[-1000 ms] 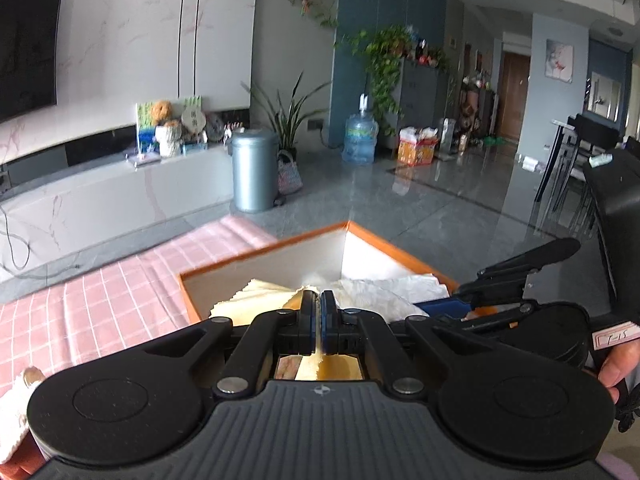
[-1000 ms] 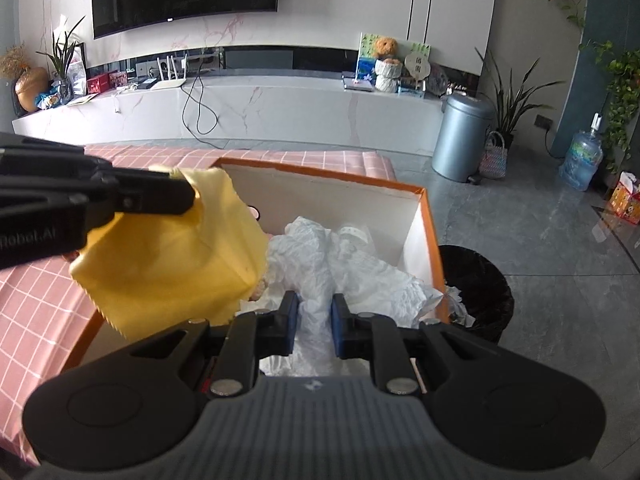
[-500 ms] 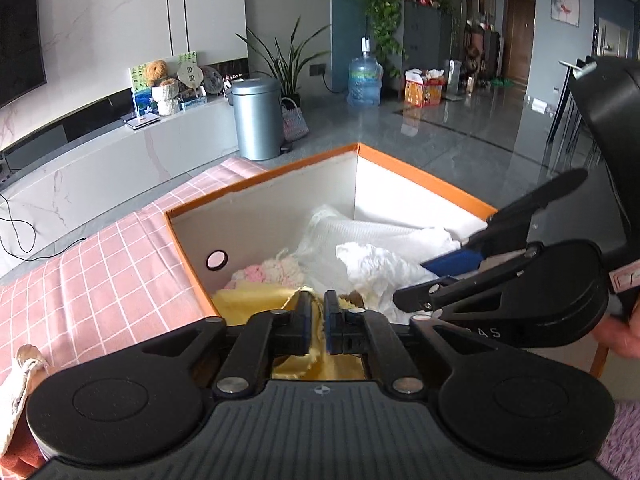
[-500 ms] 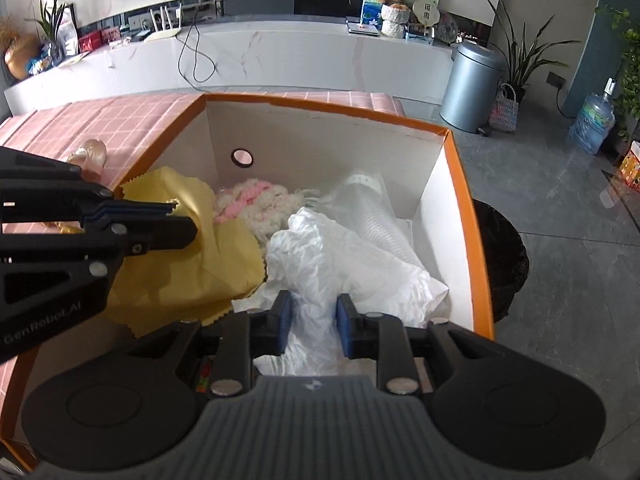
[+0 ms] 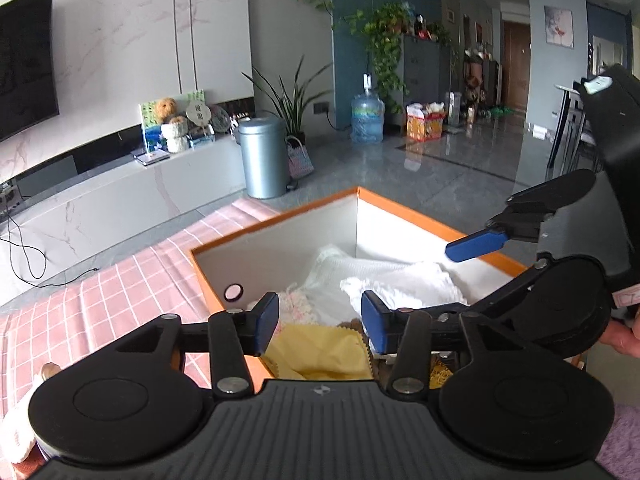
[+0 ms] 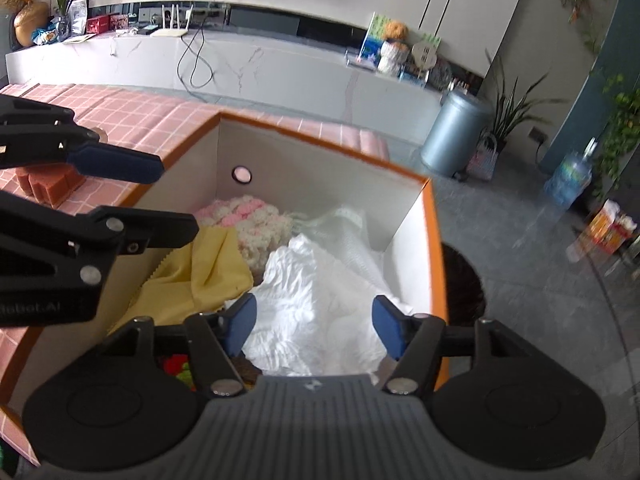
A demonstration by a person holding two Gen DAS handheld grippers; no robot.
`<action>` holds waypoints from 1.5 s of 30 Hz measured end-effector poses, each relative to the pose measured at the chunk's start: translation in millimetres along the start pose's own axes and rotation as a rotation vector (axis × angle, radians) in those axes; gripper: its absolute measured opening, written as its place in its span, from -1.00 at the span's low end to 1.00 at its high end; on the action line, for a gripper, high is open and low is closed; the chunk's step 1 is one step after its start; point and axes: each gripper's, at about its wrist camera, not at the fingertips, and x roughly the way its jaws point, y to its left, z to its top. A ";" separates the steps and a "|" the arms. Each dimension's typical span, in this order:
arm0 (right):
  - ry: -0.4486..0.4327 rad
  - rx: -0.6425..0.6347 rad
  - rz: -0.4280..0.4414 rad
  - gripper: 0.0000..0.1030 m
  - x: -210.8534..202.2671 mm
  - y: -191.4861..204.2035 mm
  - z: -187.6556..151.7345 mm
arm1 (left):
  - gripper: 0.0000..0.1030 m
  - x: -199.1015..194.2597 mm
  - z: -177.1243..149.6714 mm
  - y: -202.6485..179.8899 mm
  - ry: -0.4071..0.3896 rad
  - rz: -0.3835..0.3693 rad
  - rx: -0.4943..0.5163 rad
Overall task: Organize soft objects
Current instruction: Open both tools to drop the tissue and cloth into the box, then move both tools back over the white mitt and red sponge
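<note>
Orange-rimmed storage box with white inner walls stands on the desk, which carries a pink checked cloth. Both hand-held grippers point forward and downward into the box opening.

Left hand-held gripper: the blue pads stand well apart, the jaws having just been opening. Nothing is clamped between them. The yellow cloth lies in the box directly below the gap, free of both pads. In the right wrist view this hand-held gripper enters from the left edge, one finger over the box rim, the other over the yellow cloth.

Right hand-held gripper: the jaws have likewise just been opening and stand wide. The crumpled white cloth lies between and below the pads; neither pad presses on it. In the left wrist view this hand-held gripper enters from the right, tilted across the box, with part of a hand visible at the right edge behind its body.

Box contents: the yellow cloth occupies the near left part; a pink-and-cream knitted item lies behind it, against the wall with the round hole; the crumpled white cloth fills the near right part, with a white ribbed textile behind it.

An orange block rests on the desk to the left of the box.
</note>
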 end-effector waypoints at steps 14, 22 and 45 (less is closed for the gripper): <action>-0.166 0.005 -0.139 0.67 -66.8 24.8 -12.6 | 0.20 -48.2 -11.9 0.7 -0.043 0.005 -0.055; -0.270 0.033 -0.202 0.67 -94.2 59.3 -27.4 | 0.20 -83.9 -35.3 19.6 -0.117 0.087 -0.155; -0.377 -0.031 -0.036 0.65 -74.5 204.2 -7.4 | 0.20 -144.8 -123.1 129.6 -0.024 0.353 -0.360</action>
